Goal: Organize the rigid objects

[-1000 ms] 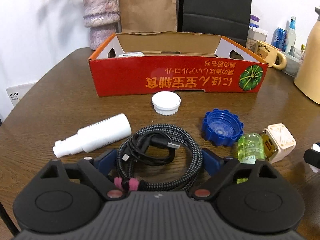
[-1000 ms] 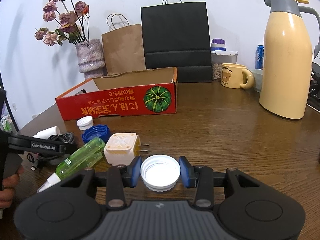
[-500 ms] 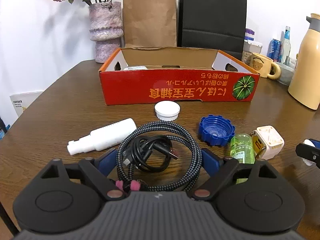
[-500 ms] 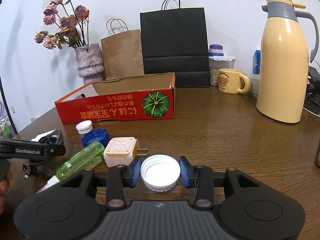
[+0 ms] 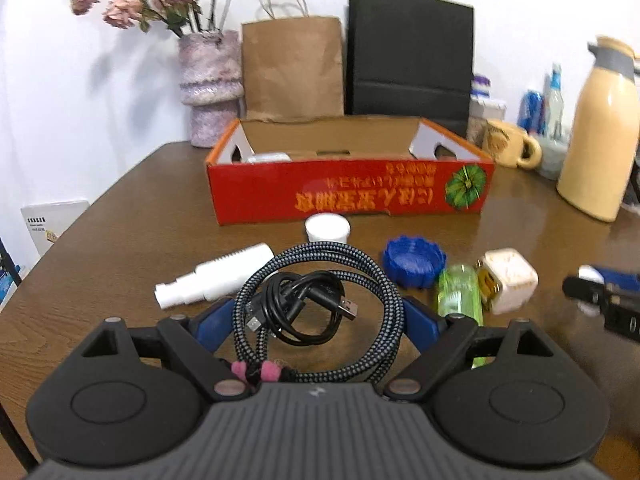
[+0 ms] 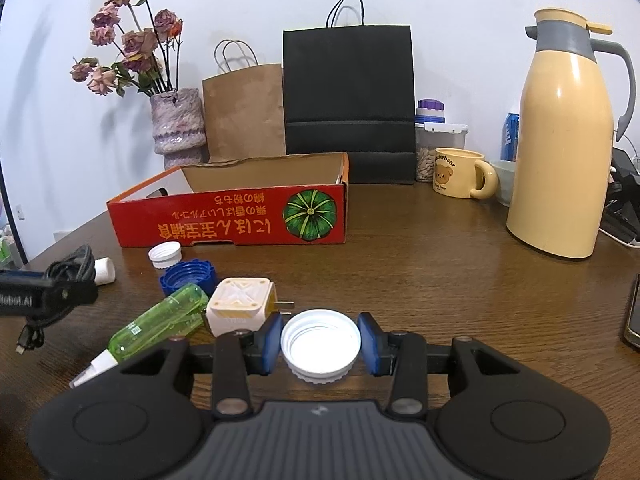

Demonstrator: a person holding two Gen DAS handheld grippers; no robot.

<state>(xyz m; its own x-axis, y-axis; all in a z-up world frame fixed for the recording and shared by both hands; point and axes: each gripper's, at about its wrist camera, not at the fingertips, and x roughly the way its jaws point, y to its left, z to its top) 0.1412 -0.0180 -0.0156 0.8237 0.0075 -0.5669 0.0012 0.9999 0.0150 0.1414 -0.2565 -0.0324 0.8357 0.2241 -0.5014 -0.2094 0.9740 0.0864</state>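
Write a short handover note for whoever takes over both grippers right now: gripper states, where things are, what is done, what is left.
Left gripper: closed on the coiled cable.
Right gripper: closed on a white lid.
Red box: one white item inside at its left end.
On the table in front of it: small white cap, blue lid, white tube, green bottle, plug adapter.
Left: box both held items, then the rest.

Open wood at 3 o'clock of the red box [image 6: 232,216], as far as the yellow jug [image 6: 560,152]. At 6 o'clock of the box, blocked (small white cap [image 6: 165,255], blue lid [image 6: 188,276], green bottle [image 6: 160,322], plug [image 6: 240,306]). Above the box, free; bags [image 6: 348,104] and vase [image 6: 178,124] at 12 o'clock.
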